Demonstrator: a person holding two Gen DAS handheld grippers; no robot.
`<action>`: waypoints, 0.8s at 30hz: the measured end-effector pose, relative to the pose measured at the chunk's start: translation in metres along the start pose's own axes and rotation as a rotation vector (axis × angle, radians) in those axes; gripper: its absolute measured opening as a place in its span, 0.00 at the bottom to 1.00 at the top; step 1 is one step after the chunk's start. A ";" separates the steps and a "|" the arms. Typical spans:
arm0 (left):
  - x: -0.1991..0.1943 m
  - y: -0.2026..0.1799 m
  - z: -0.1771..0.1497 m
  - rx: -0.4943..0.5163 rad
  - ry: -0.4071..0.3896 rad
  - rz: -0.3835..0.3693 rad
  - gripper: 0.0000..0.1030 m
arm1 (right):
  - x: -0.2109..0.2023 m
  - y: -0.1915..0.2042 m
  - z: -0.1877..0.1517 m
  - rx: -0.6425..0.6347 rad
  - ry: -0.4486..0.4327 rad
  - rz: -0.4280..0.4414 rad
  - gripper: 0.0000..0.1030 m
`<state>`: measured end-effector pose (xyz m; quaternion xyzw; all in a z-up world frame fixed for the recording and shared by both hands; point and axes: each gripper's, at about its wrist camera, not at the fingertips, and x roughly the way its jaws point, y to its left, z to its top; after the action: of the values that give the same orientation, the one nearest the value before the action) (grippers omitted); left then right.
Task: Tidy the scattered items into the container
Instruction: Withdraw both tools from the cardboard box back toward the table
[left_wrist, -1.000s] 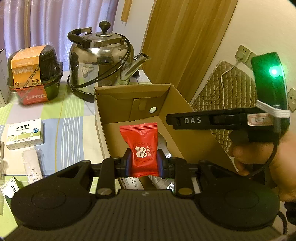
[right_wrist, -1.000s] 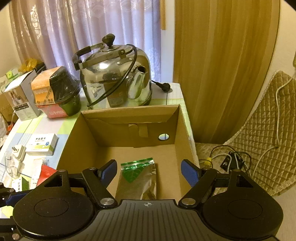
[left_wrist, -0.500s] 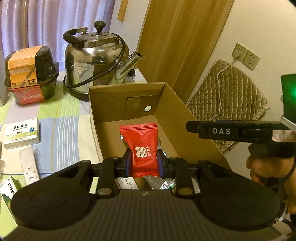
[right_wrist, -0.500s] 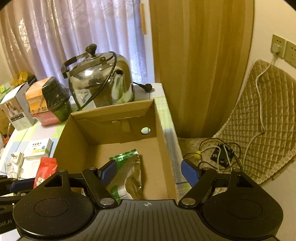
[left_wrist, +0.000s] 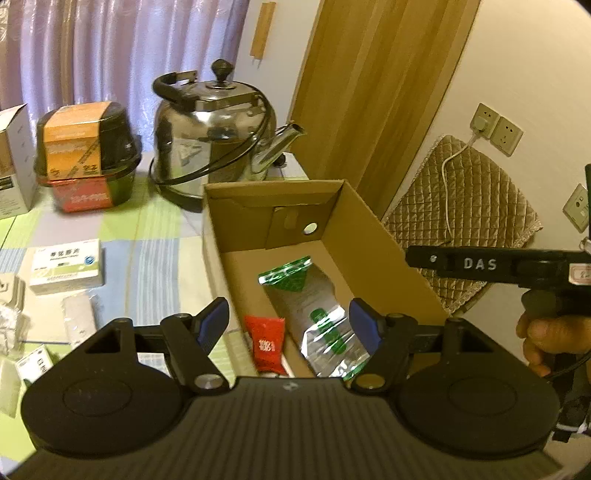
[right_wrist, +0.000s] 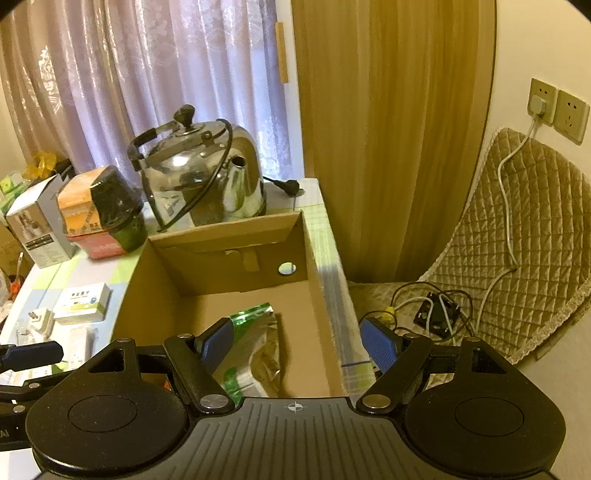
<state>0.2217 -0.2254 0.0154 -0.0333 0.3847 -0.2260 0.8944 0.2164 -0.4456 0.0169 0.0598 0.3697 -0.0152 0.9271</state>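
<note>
Red sachet (left_wrist: 269, 347) lies inside the cardboard box (left_wrist: 373, 236), beside a silver-green pouch (left_wrist: 314, 310); left tool (left_wrist: 288, 325) gapes released above it; right tool (right_wrist: 295, 345) likewise spread, grasping nothing.

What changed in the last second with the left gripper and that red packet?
The left gripper opened and let go of the red packet, which dropped into the cardboard box beside the green and silver pouch. The right gripper stayed open and empty, drifting right of the box. The kettle and the white medicine box have not moved.
</note>
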 end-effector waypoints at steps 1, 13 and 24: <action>-0.004 0.002 -0.002 -0.001 0.000 0.003 0.65 | -0.003 0.002 -0.001 0.000 0.000 0.002 0.79; -0.068 0.038 -0.039 -0.039 -0.001 0.056 0.66 | -0.060 0.048 -0.033 0.012 0.000 0.073 0.79; -0.149 0.105 -0.092 -0.082 -0.002 0.208 0.89 | -0.116 0.104 -0.081 0.030 -0.003 0.163 0.79</action>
<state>0.1073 -0.0567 0.0271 -0.0301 0.3939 -0.1159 0.9113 0.0839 -0.3346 0.0489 0.1038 0.3622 0.0548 0.9247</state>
